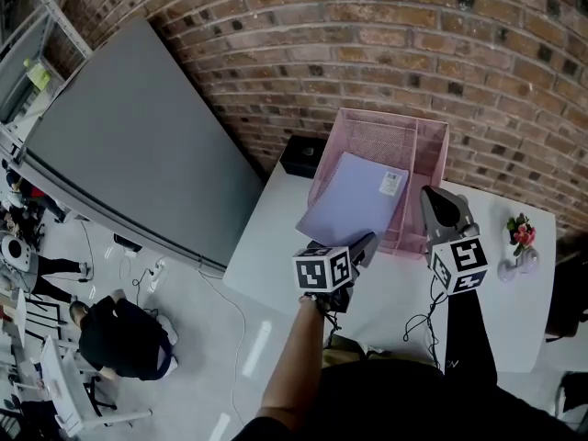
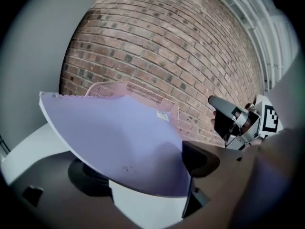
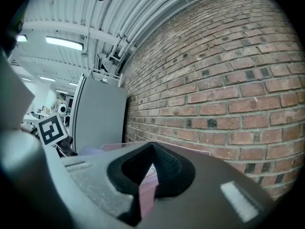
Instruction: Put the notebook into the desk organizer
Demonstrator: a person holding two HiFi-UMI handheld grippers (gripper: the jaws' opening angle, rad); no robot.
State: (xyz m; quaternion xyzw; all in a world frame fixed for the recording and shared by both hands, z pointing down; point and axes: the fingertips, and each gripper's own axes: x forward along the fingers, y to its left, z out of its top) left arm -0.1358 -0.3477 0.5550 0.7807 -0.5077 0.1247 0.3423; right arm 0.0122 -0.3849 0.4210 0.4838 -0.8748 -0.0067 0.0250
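Note:
A lavender notebook with a small white label is tilted, its far end over the wider left section of the pink mesh desk organizer. My left gripper is shut on the notebook's near corner. In the left gripper view the notebook fills the middle, with the organizer behind it and the left gripper clamping its near edge. My right gripper hovers at the organizer's near right side, shut and holding nothing. In its own view the right gripper has its jaws pressed together.
The white table stands against a brick wall. A black box sits at its back left, a small vase of pink flowers at the right, cables near the front edge. A grey panel leans at left.

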